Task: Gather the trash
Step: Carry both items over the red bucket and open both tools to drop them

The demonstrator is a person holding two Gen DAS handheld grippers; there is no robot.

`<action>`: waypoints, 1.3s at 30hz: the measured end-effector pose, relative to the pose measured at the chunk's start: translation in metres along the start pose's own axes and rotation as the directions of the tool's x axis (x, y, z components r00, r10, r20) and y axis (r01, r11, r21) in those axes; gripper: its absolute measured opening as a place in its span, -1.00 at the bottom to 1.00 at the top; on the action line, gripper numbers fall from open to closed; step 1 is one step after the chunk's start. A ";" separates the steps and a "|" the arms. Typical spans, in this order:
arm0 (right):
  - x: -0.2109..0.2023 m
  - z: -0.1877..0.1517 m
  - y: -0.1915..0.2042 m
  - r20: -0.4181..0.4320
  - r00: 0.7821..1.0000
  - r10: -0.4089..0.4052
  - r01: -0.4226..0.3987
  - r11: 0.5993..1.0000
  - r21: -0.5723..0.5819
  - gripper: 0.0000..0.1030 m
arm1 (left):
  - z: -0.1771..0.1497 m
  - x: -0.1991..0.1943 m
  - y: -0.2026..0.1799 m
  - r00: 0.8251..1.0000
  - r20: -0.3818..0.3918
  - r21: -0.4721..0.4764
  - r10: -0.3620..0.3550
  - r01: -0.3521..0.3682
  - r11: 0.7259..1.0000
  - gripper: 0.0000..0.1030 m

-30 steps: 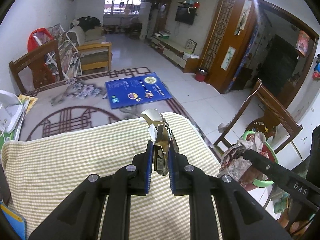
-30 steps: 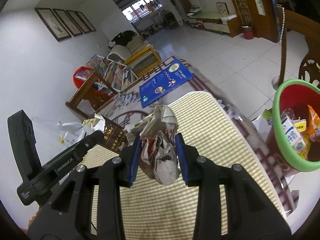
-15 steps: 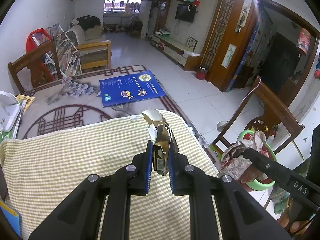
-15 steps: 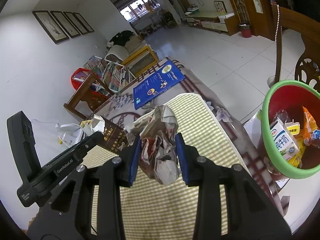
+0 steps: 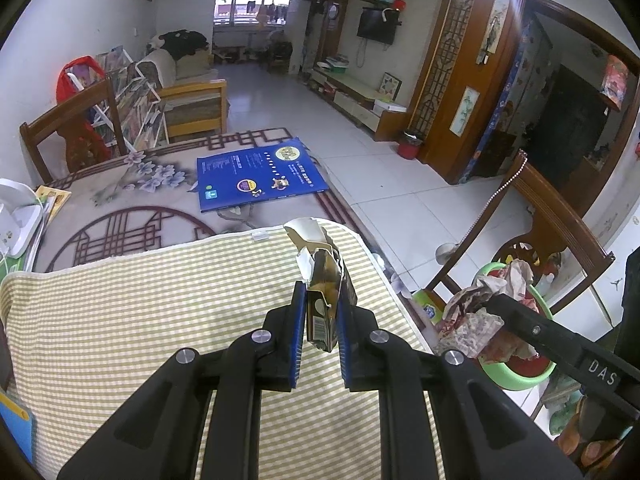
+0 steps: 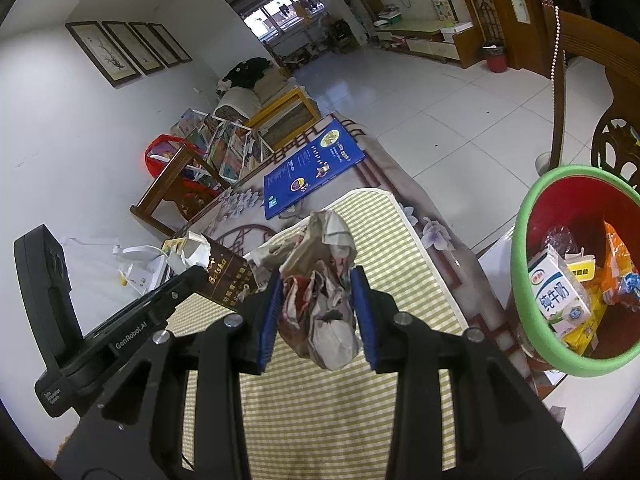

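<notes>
Carrying is the step in hand: both tools are loaded and held above the striped surface (image 5: 120,320), on the way to the green-rimmed bin (image 6: 532,280). The left tool (image 5: 318,320) is closed tight on a torn brown carton (image 5: 326,284), its blue pads pressed to the flat sides. The carton stands roughly upright, its long axis running toward 12 o'clock in the left wrist view, ripped flap uppermost and barcode end hanging below the pads. The right tool (image 6: 318,312) is clamped on a wad of crumpled paper (image 6: 320,292), which bulges above and below the pads and has no clear long axis.

In the right wrist view the bin sits at about 3 o'clock, off the edge of the surface, already holding a milk carton (image 6: 558,296) and orange wrappers (image 6: 620,272). In the left wrist view it shows at about 4 o'clock behind the right tool's load, beside a wooden chair (image 5: 560,220); whether it rests on the floor or on something low is hard to tell.

Next, I judge, each tool must travel toward 3 o'clock until its load hangs inside the green rim, then open. The paper wad is nearer, so it should go first.
</notes>
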State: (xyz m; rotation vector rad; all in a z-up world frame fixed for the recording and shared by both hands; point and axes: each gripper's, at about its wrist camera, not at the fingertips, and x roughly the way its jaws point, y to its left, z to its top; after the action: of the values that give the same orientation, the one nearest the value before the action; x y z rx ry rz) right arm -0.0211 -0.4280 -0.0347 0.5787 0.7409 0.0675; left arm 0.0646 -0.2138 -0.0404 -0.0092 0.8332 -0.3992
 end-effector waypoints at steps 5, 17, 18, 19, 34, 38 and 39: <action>0.000 0.000 0.000 0.001 1.000 0.000 0.000 1.000 0.002 -0.34 | 0.002 0.002 -0.006 1.000 0.000 -0.001 0.003 -0.003 1.000 -0.76; -0.005 0.007 -0.018 0.007 1.000 0.003 -0.003 1.000 0.017 -0.34 | 0.002 0.010 -0.034 1.000 -0.006 0.012 0.004 -0.004 1.000 -0.76; -0.007 0.008 -0.020 0.007 1.000 0.003 -0.003 1.000 0.019 -0.34 | 0.003 0.011 -0.039 1.000 -0.007 0.013 0.004 -0.004 1.000 -0.76; -0.008 0.008 -0.023 0.008 1.000 0.003 -0.003 1.000 0.022 -0.34 | 0.003 0.013 -0.042 1.000 -0.008 0.015 0.003 -0.003 1.000 -0.76; -0.030 0.022 -0.073 0.032 0.999 -0.011 0.008 0.997 0.079 -0.35 | 0.005 0.034 -0.100 0.999 -0.036 0.075 -0.015 0.018 0.997 -0.76; -0.040 0.025 -0.095 0.044 0.998 -0.034 0.030 0.994 0.102 -0.34 | 0.006 0.044 -0.123 0.998 -0.051 0.093 -0.034 0.038 0.995 -0.76; -0.045 0.027 -0.103 0.048 0.998 -0.045 0.039 0.993 0.111 -0.35 | 0.007 0.046 -0.129 0.998 -0.054 0.096 -0.039 0.044 0.994 -0.76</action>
State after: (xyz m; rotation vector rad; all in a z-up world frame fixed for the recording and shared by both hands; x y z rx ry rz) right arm -0.0515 -0.5386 -0.0447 0.6673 0.7107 -0.0272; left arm 0.0531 -0.3498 -0.0477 0.0750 0.8656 -0.4809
